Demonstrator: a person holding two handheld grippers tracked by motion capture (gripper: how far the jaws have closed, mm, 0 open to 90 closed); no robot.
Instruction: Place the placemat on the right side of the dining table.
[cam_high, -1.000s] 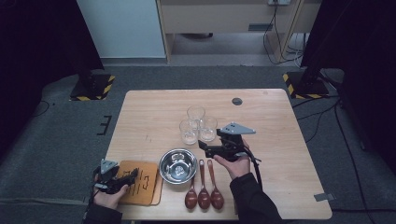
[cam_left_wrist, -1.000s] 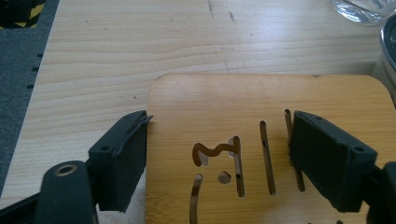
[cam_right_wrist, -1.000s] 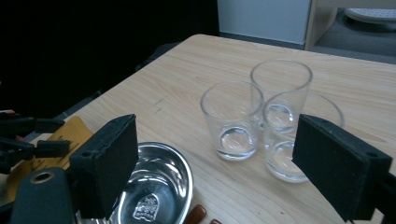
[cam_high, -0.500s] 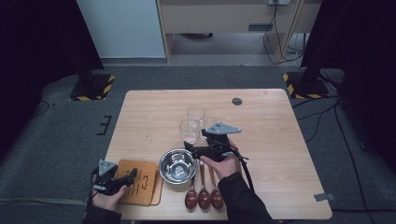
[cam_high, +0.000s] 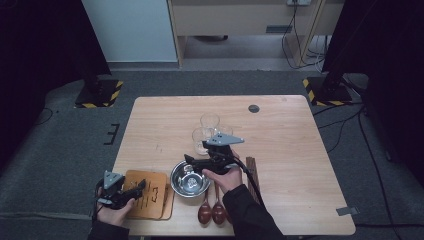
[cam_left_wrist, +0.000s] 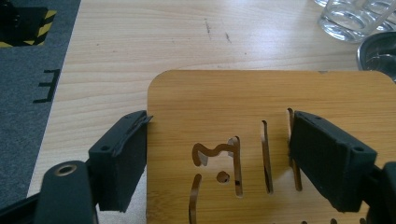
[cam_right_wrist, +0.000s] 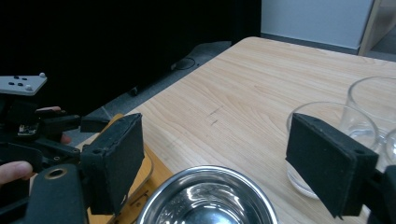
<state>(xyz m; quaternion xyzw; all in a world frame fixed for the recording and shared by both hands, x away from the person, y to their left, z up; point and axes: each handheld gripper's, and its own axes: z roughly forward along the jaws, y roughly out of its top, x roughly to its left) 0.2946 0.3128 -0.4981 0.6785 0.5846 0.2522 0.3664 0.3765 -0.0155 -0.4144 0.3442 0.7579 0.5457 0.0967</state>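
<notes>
Your right tongs (cam_high: 189, 160) stand wide open with nothing gripped. Their jaws have just been closing a little, and the steel bowl (cam_high: 188, 184) lies just below and ahead of the tips, its near rim under the gap. Expect the bowl to be light, rigid and slick. It is polished metal with a thin rolled rim, so it will likely slide or tip if you pinch it off-centre. Take the rim nearest the tongs, one pad inside the wall and one outside, and squeeze firmly but slowly. Just beyond the right tongs' far jaw stand three glasses (cam_high: 202, 138), fragile and close enough to knock. Behind the tongs, toward your wrist, lie the wooden spoons (cam_high: 210, 212). Your left tongs (cam_high: 140, 187) also stand apart, clamping nothing. They hover over the near corner of the slotted wooden board (cam_left_wrist: 224, 98), which looks stiff, flat and light on the desk (cam_high: 290, 150). Compared with a second ago, your right tongs have travelled from beside the glasses across to the bowl, while your left tongs have kept their place over the board.
</notes>
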